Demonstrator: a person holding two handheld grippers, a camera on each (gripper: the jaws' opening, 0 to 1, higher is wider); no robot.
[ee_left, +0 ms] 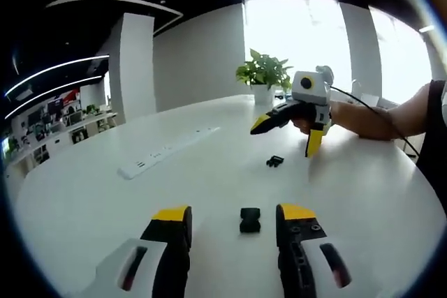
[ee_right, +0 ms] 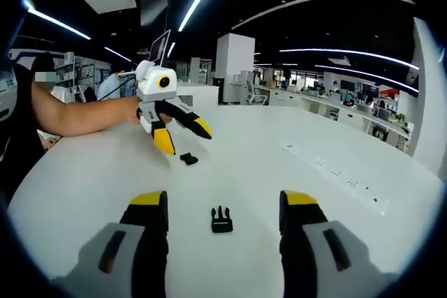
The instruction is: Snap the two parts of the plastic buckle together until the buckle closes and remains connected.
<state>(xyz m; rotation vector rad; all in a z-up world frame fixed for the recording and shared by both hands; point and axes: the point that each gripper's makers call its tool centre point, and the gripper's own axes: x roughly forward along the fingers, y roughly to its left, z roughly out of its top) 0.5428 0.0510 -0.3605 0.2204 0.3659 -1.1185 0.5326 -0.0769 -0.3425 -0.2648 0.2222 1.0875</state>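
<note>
Buckle halves: I see two black plastic pieces lying apart on the white worktop, not joined and not held.
Socket half: the blocky buckle piece lies between my left tongs' jaws in the left gripper view, just ahead of the tips; in the right gripper view it is the small dark piece under the far tongs.
Pronged half: the piece with prongs lies between my right tongs' jaws in the right gripper view; in the left gripper view it shows as the small piece near the other tongs.
Left tongs: jaws spread wide, gripping nothing, hovering over the socket half.
Right tongs: jaws spread wide as well, empty, lined up on the pronged half.
Step in hand: I judge this the approach before the first grasp; no part of the snapping is done.
Next move: each pair of tongs needs to come down and close on its own half, then I must turn the prongs to face the socket opening before pushing them together.
Surroundings: a white power strip and a potted plant sit well away from the buckle.
</note>
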